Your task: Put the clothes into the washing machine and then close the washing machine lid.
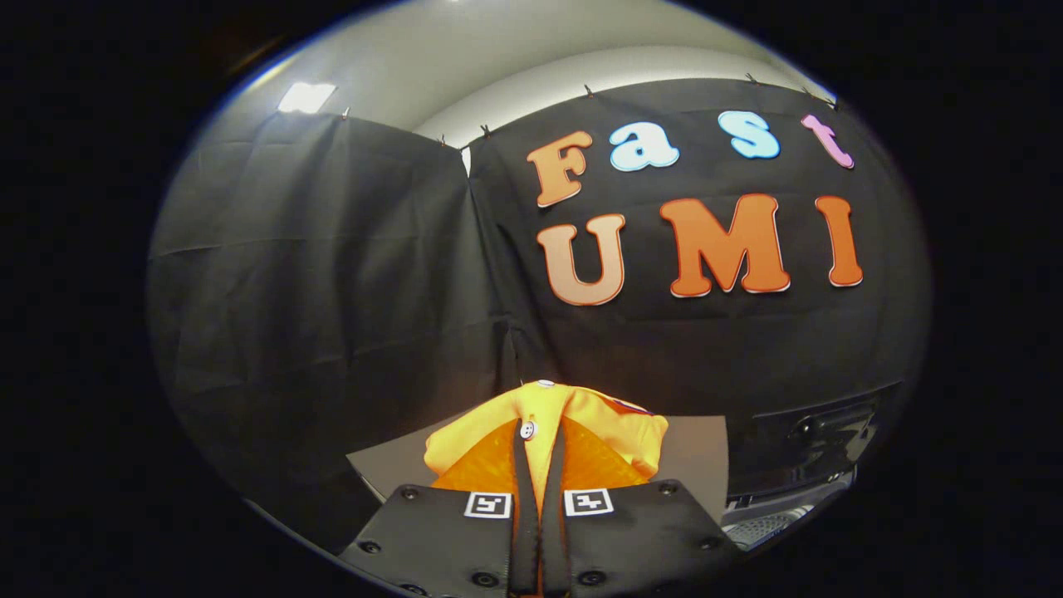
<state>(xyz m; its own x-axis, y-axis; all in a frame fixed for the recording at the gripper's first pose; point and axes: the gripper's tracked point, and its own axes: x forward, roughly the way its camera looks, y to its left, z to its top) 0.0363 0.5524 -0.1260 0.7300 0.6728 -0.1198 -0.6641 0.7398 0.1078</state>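
gripper (pixel 540 453): seen from behind, pointing forward and level
fingers (pixel 521 465): drawn close together, nearly parallel, both pressing on a fold of yellow garment (pixel 619 432)
grip: garment lifted, bunched ahead of the fingers

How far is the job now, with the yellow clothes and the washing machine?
Done: the yellow buttoned cloth garment is picked up, pinched between the nearly closed fingers of the gripper and lifted before the black booth wall. In hand: carrying it toward the dark washing machine, which sits beyond the fingers to the right. Left: dropping the garment inside, then shutting the lid. Whether the lid is open now, I cannot tell.
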